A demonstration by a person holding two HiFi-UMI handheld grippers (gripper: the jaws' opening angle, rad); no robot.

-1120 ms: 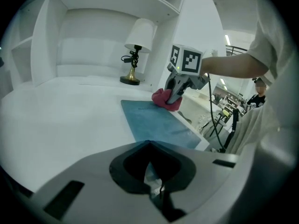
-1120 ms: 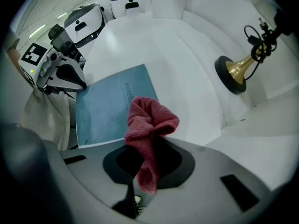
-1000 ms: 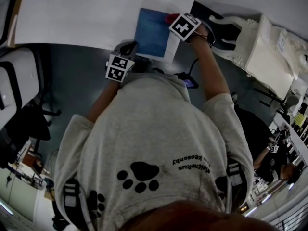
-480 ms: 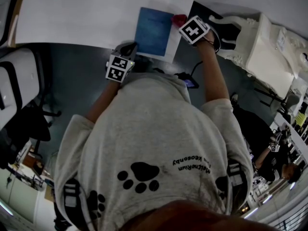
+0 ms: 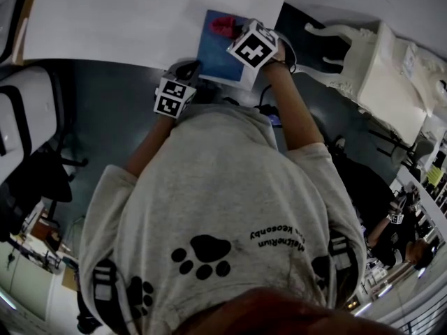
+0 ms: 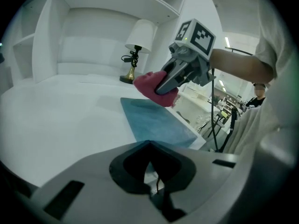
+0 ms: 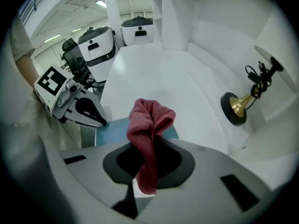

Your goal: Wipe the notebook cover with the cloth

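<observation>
A blue notebook [image 5: 218,51] lies at the near edge of the white table [image 5: 112,26]. My right gripper [image 5: 236,35] is shut on a red cloth [image 5: 223,25] and holds it over the far part of the cover; I cannot tell whether cloth and cover touch. In the right gripper view the cloth [image 7: 149,120] bulges out of the right gripper [image 7: 149,143] above the notebook [image 7: 112,130]. My left gripper [image 5: 187,70] is shut at the notebook's near left corner. In the left gripper view the left gripper [image 6: 149,146] pinches the edge of the notebook [image 6: 156,122], and the cloth [image 6: 150,88] hangs beyond.
A brass lamp [image 7: 239,105] with a white shade [image 6: 140,35] stands at the back of the table, under white shelves. White moulded furniture [image 5: 377,61] is to the right. Chairs [image 5: 28,117] stand on the dark floor at the left.
My right gripper has carried the cloth from the notebook's right edge leftward over the cover. The left gripper has stayed at the near corner.
</observation>
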